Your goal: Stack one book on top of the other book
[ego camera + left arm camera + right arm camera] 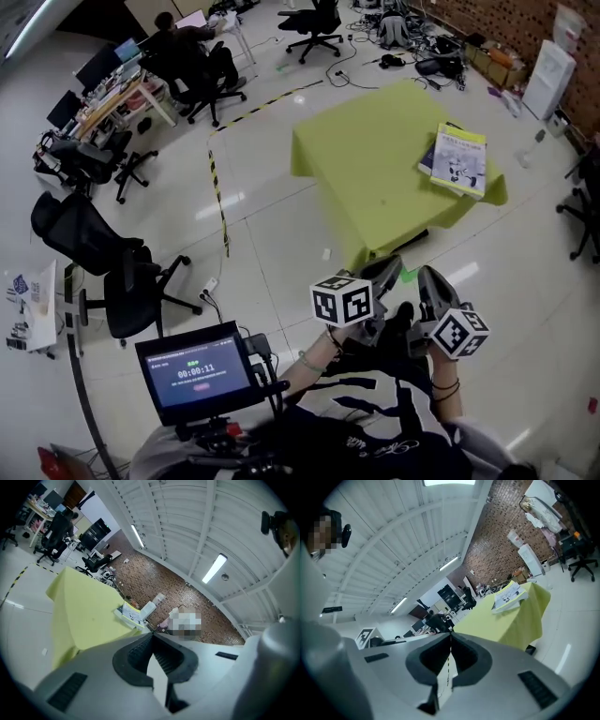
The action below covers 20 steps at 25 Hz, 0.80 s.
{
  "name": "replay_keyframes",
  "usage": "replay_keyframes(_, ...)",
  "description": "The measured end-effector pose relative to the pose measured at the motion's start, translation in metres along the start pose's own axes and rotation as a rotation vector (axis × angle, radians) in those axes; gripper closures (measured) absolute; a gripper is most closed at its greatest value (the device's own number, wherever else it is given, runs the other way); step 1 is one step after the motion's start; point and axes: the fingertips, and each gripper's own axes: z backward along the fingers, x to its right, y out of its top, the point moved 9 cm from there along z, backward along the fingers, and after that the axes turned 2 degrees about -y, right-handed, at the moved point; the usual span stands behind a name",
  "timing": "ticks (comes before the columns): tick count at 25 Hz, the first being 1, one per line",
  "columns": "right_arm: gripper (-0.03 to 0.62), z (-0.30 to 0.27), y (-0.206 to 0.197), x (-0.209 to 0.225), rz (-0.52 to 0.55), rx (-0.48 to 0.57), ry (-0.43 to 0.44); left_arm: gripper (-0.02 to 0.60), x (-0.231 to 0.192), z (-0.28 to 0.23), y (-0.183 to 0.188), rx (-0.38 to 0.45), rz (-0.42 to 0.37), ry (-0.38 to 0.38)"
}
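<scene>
- Both grippers are off the table (366,159), on its near side, over bare floor (272,253) and close to the person's body.
- The left gripper (392,265) is clenched on nothing: its own view shows the jaws (152,633) meeting at the tips with only room behind them.
- The right gripper (451,633) is clenched and empty too; in the head view it (427,274) sits just beside the left one.
- The books (459,159) lie at the table's far right corner, ahead of the grippers and to the right, well apart from both.
- A pale top book (510,595) already seems to rest on a dark lower book (427,161), which peeks out on the side toward the table's middle.
- Their long axis runs roughly away from the person, along the table's right edge.
- The right gripper is on the books' side of the table, so I judge it slightly nearer.
- The cloth between the near edge and the books is bare; nothing stands in the way.
- Left of the table: striped tape (217,192), then office chairs (122,272). A screen (194,373) sits by the person.
</scene>
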Motion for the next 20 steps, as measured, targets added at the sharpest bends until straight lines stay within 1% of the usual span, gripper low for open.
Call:
replay_keyframes(6,0.605,0.044,-0.010,-0.013,0.009,0.051,-0.056,0.577,0.024,0.009,-0.023,-0.030,-0.009,-0.062)
replay_keyframes(11,0.605,0.067,-0.002,-0.013,0.020,0.067,-0.063,0.577,0.049,0.008,-0.034,-0.037,-0.029,-0.080)
replay_keyframes(16,0.605,0.085,0.006,-0.008,0.046,0.066,-0.051,0.577,0.069,0.003,-0.042,-0.003,-0.040,-0.079)
replay_keyframes(20,0.605,0.107,0.013,-0.001,0.074,0.048,-0.047,0.577,0.091,0.000,-0.054,0.030,-0.023,-0.063)
